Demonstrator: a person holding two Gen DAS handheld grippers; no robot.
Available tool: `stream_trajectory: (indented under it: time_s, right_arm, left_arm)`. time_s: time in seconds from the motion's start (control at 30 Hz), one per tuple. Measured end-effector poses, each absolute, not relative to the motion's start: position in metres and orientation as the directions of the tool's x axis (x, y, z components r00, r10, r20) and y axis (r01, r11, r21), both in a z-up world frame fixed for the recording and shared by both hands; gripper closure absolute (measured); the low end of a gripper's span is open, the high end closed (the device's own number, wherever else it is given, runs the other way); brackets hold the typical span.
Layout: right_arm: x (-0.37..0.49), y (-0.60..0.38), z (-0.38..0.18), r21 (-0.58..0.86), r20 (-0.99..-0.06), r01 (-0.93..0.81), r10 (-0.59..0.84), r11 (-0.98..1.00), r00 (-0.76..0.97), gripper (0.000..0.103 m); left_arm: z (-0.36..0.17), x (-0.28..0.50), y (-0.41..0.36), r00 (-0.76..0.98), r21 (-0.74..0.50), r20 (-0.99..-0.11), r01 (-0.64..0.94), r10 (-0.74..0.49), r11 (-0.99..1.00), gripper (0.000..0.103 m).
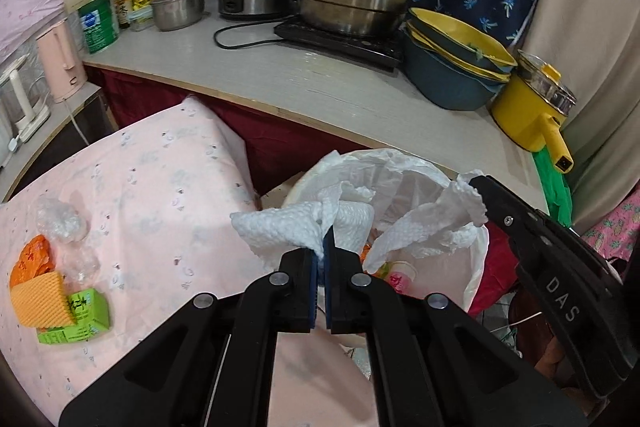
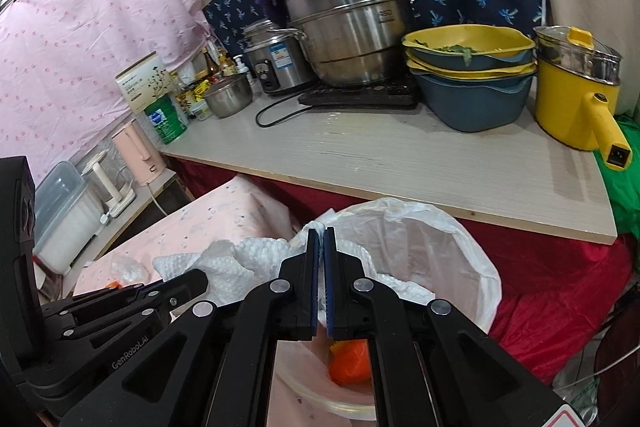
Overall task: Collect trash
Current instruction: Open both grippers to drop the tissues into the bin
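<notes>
Two hand-held grippers over a lined trash bin, each pinching white paper towel. The left hand-held gripper (image 1: 320, 251) has its jaws nearly closed on a crumpled paper towel (image 1: 280, 227), which fans out to the left of the blue pads and hangs above the near rim of the trash bin (image 1: 476, 259). The right hand-held gripper (image 2: 321, 233), seen in the left wrist view as a black arm entering from the right, is likewise closed to a narrow slit and grips a second strip of paper towel (image 1: 440, 215) by its torn upper edge; whether the two strips are one sheet cannot be told. The bin carries a thin white plastic liner (image 2: 436, 239) and already holds an orange wrapper (image 2: 350, 359) and a pink printed packet (image 1: 400, 279).

Handling, as judged: the towel is very light, soft and easily torn, with no stiffness, so it droops and may cling to the pads on release; a pinch near a bunched fold holds better than one at a loose edge. Opening the jaws directly over the liner mouth should let it fall in.

Uncollected trash lies well apart on the pink patterned cloth (image 1: 160, 187) at left: a green carton (image 1: 86, 311), a yellow sponge-like pad (image 1: 38, 301) touching it, an orange bag (image 1: 34, 259) and clear bubble wrap (image 1: 60, 223). The carton is light but rigid, best taken across its narrow sides.
</notes>
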State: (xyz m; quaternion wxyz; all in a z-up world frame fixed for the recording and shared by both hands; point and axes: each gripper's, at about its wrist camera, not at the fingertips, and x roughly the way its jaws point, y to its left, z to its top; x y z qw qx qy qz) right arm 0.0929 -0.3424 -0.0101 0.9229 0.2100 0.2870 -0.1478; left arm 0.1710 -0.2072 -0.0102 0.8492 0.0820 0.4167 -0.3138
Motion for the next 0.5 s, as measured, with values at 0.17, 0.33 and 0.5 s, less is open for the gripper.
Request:
stream_trajectory:
  time_s: [0.17,0.33,0.5]
  right_arm:
    - [0.092,-0.355,-0.017,0.311,-0.606,0.42,-0.162,0.853,0.778,0.1]
    - [0.091,-0.36,-0.018,0.32,-0.605,0.435,-0.172,0.842,0.778,0.094]
    - [0.092,-0.36,-0.018,0.327,-0.604,0.438,-0.171,0.838,0.778,0.091]
  left_arm:
    - [-0.02,0.174,-0.223,0.416,-0.14,-0.778,0.616,-0.47,0.775,0.095]
    - [-0.024,0.18,-0.221,0.419,-0.157,-0.78,0.586,-0.464,0.795,0.064]
    - [-0.022,0.181,-0.217,0.432,-0.154,-0.774,0.581,-0.463,0.799,0.057]
